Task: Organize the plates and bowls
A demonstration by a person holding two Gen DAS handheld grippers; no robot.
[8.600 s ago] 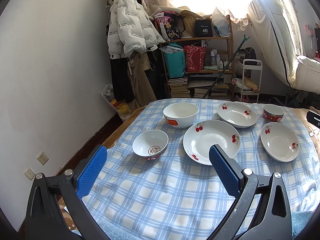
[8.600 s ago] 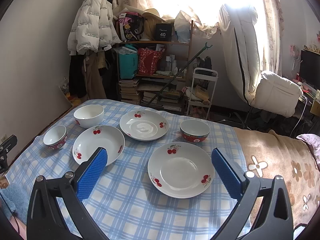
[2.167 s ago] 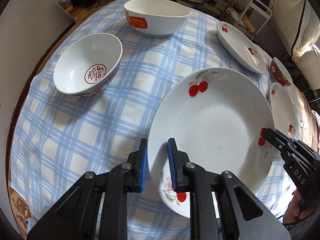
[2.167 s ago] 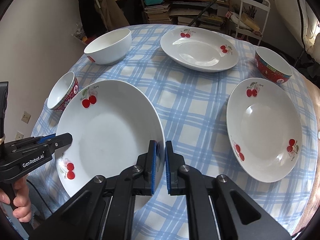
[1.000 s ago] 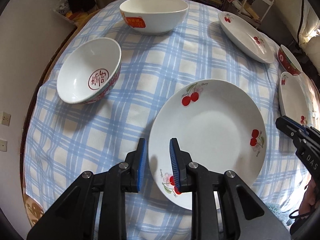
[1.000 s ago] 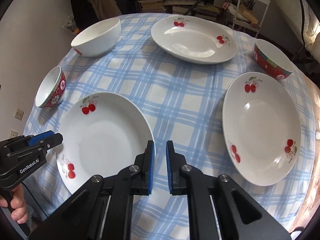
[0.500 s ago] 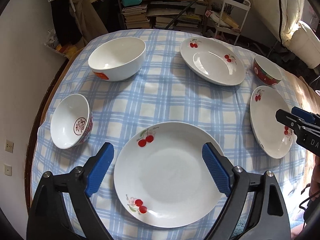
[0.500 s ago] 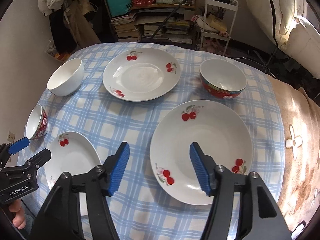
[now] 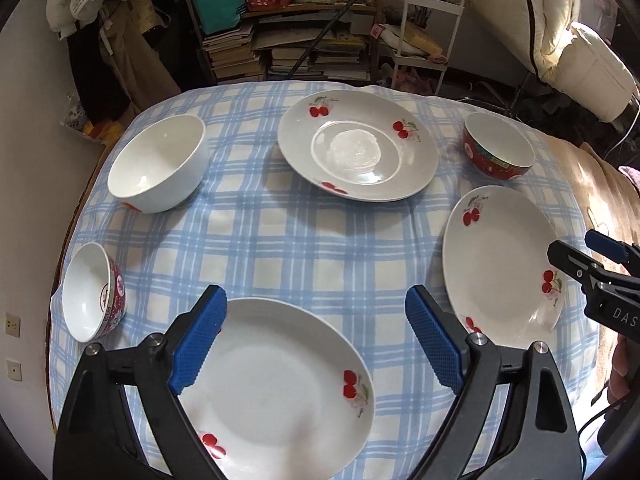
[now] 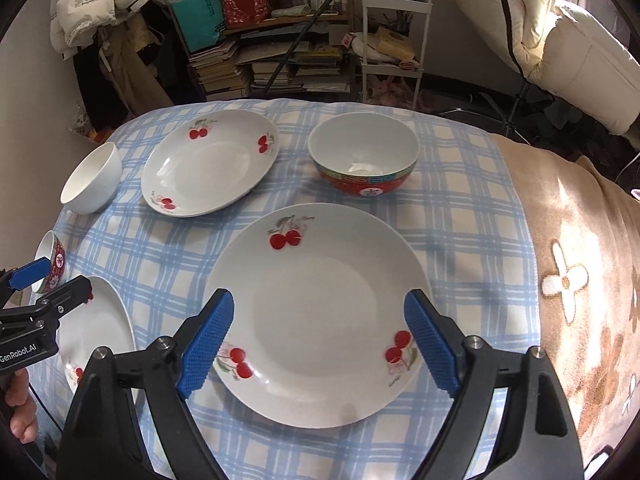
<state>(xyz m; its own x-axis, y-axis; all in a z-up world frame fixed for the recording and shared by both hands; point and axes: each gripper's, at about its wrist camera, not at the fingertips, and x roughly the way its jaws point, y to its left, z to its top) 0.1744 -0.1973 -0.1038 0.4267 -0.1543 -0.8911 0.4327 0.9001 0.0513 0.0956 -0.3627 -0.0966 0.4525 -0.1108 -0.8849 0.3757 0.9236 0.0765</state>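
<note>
Three white cherry plates lie on the blue checked cloth. My left gripper (image 9: 316, 340) is open above the near-left plate (image 9: 276, 392). My right gripper (image 10: 320, 340) is open above the near-right plate (image 10: 320, 312), which also shows in the left wrist view (image 9: 504, 260). The third plate (image 9: 356, 144) lies at the back middle. A large white bowl (image 9: 156, 168) stands back left. A small red-sided bowl (image 9: 90, 292) stands at the left edge. A red bowl (image 10: 364, 158) stands back right.
The checked cloth (image 9: 304, 240) ends close to the near plates and the left bowl. A brown flowered blanket (image 10: 580, 280) covers the right side. Shelves of books (image 10: 260, 64), a white cart (image 10: 396, 36) and hanging coats stand behind the table.
Both grippers let go of the near-left plate, which now lies flat, and opened wide. Since half a second ago both moved right and lower; my right one now hangs over the near-right plate.
</note>
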